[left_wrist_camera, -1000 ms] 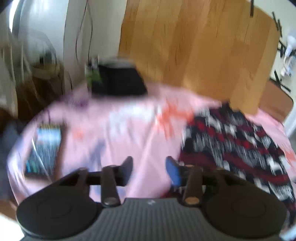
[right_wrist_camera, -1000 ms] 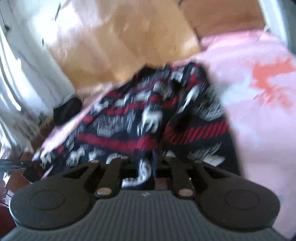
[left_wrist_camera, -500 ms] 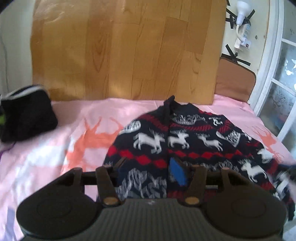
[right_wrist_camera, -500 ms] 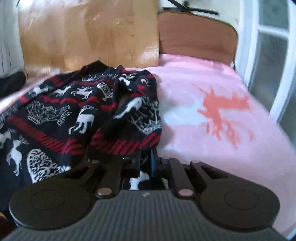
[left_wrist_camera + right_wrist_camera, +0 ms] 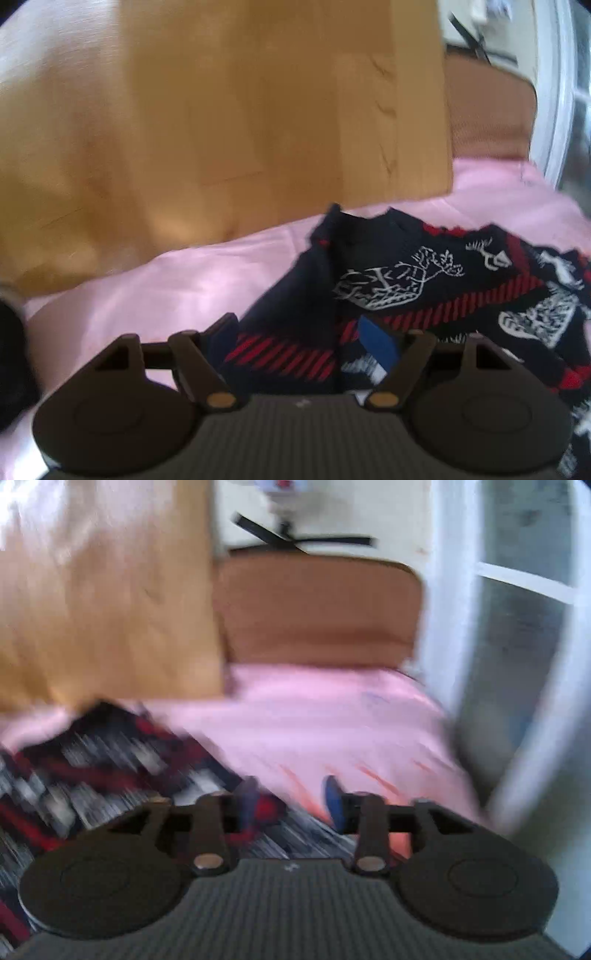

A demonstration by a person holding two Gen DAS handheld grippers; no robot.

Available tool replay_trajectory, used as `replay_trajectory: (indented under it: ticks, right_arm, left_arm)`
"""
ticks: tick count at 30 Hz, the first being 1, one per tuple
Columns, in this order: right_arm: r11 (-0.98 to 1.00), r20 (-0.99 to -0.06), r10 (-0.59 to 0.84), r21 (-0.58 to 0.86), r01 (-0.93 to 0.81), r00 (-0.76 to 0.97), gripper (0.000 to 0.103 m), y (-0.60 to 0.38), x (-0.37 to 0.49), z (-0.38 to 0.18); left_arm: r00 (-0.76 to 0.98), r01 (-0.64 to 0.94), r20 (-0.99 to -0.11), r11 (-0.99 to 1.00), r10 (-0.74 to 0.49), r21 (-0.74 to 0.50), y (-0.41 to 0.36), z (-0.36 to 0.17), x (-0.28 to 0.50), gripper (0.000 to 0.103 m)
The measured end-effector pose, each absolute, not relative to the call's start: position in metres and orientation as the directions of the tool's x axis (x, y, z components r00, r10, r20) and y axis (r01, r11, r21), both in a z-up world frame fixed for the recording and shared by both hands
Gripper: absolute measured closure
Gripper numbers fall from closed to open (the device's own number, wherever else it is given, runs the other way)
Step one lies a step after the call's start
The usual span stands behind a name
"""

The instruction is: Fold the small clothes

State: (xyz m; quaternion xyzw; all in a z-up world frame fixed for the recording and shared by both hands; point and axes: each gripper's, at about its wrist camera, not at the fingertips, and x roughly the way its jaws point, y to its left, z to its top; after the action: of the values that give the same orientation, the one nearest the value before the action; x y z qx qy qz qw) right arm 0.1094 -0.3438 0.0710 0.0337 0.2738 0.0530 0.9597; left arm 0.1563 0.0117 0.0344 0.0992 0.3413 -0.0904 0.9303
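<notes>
A small dark sweater (image 5: 424, 288) with red stripes and white reindeer lies on the pink sheet (image 5: 147, 288). My left gripper (image 5: 299, 332) is open, its fingers spread over the sweater's near left edge, with cloth between them. In the right wrist view, which is blurred, the sweater (image 5: 96, 775) lies at the left. My right gripper (image 5: 290, 799) is open and holds nothing, over the sweater's right edge, its right finger over the pink sheet (image 5: 332, 716).
A wooden board (image 5: 221, 110) stands behind the bed. A brown headboard (image 5: 317, 609) is at the back and a white window frame (image 5: 458, 627) at the right. A dark bag (image 5: 11, 354) sits at the left edge.
My right gripper has opened and let go of the sweater, and swung right. My left gripper has moved forward and lower over the sweater's left edge, still open.
</notes>
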Motion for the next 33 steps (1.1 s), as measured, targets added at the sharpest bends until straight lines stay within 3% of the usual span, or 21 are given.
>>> replay_trajectory:
  ticks: [1, 3, 5, 7, 8, 9, 10, 11, 14, 15, 17, 19, 22, 24, 25, 27, 28, 30, 33]
  right_arm:
    - [0.989, -0.524, 0.149, 0.098, -0.114, 0.839, 0.05, -0.331, 0.129, 0.067]
    - [0.984, -0.544, 0.178, 0.085, -0.157, 0.82, 0.045, -0.307, 0.159, 0.056]
    - [0.981, -0.589, 0.188, 0.069, -0.183, 0.786, 0.041, -0.284, 0.193, 0.04]
    - [0.978, -0.633, 0.187, 0.053, -0.2, 0.751, 0.041, -0.265, 0.218, 0.023]
    - [0.977, -0.654, 0.178, 0.027, -0.212, 0.735, 0.042, -0.256, 0.23, 0.011]
    - [0.974, -0.668, 0.171, 0.005, -0.226, 0.724, 0.057, -0.246, 0.229, 0.008]
    - [0.968, -0.653, 0.202, 0.018, -0.251, 0.73, 0.089, -0.243, 0.229, 0.007]
    - [0.966, -0.653, 0.208, 0.019, -0.259, 0.728, 0.091, -0.236, 0.23, 0.009]
    - [0.956, -0.564, 0.207, -0.056, -0.287, 0.8, 0.092, -0.214, 0.217, 0.037]
    - [0.954, -0.515, 0.23, -0.047, -0.296, 0.826, 0.092, -0.211, 0.211, 0.05]
    - [0.959, -0.443, 0.244, -0.023, -0.283, 0.863, 0.092, -0.207, 0.21, 0.069]
    - [0.968, -0.417, 0.212, -0.033, -0.248, 0.884, 0.092, -0.2, 0.221, 0.072]
    - [0.973, -0.508, 0.11, -0.121, -0.197, 0.854, 0.09, -0.181, 0.258, 0.034]
    - [0.96, -0.601, -0.017, -0.233, -0.154, 0.799, 0.089, -0.173, 0.274, -0.006]
    - [0.963, -0.563, -0.012, -0.23, -0.142, 0.826, 0.078, -0.175, 0.266, -0.001]
    - [0.978, -0.539, 0.014, -0.169, -0.124, 0.842, 0.062, -0.185, 0.248, 0.017]
    - [0.981, -0.523, 0.041, -0.142, -0.135, 0.852, 0.061, -0.189, 0.236, 0.027]
    - [0.979, -0.512, 0.119, -0.079, -0.185, 0.85, 0.06, -0.193, 0.21, 0.051]
    - [0.92, -0.546, 0.384, 0.157, -0.36, 0.744, 0.059, -0.182, 0.178, 0.072]
  left_arm:
    - [0.757, 0.25, -0.649, 0.953, -0.081, 0.172, 0.001, 0.027, 0.163, 0.029]
    - [0.78, 0.224, -0.626, 0.928, 0.012, 0.297, -0.015, 0.009, 0.175, 0.04]
    - [0.774, 0.198, -0.629, 0.916, 0.072, 0.349, -0.015, -0.007, 0.189, 0.085]
    - [0.79, 0.162, -0.606, 0.924, 0.089, 0.347, -0.001, -0.01, 0.194, 0.092]
    - [0.798, 0.124, -0.591, 0.929, 0.116, 0.35, 0.009, -0.009, 0.196, 0.092]
    - [0.809, 0.094, -0.573, 0.935, 0.128, 0.341, 0.018, -0.006, 0.196, 0.092]
    - [0.823, 0.058, -0.55, 0.944, 0.139, 0.325, 0.03, -0.001, 0.193, 0.092]
    - [0.834, 0.018, -0.53, 0.952, 0.154, 0.306, 0.041, 0.005, 0.19, 0.092]
    - [0.873, -0.085, -0.461, 0.981, 0.158, 0.175, 0.076, 0.037, 0.171, 0.093]
    - [0.884, -0.121, -0.432, 0.98, 0.18, 0.16, 0.082, 0.046, 0.168, 0.098]
    - [0.888, -0.23, -0.35, 0.947, 0.298, 0.223, 0.088, 0.057, 0.171, 0.101]
    - [0.858, -0.171, -0.447, 0.962, 0.253, 0.215, 0.095, 0.055, 0.196, 0.099]
    - [0.749, -0.127, -0.621, 0.969, 0.233, 0.211, 0.103, 0.028, 0.228, 0.097]
    - [0.741, -0.113, -0.641, 0.978, 0.201, 0.177, 0.113, 0.026, 0.214, 0.097]
    - [0.758, -0.097, -0.629, 0.983, 0.175, 0.156, 0.119, 0.03, 0.201, 0.096]
    - [0.776, -0.07, -0.615, 0.988, 0.142, 0.14, 0.129, 0.037, 0.171, 0.089]
    - [0.775, -0.063, -0.618, 0.99, 0.131, 0.13, 0.136, 0.039, 0.156, 0.081]
    - [0.77, -0.064, -0.628, 0.993, 0.114, 0.102, 0.152, 0.043, 0.121, 0.078]
    - [0.757, -0.105, -0.644, 0.994, 0.108, 0.043, 0.182, 0.042, 0.068, 0.07]
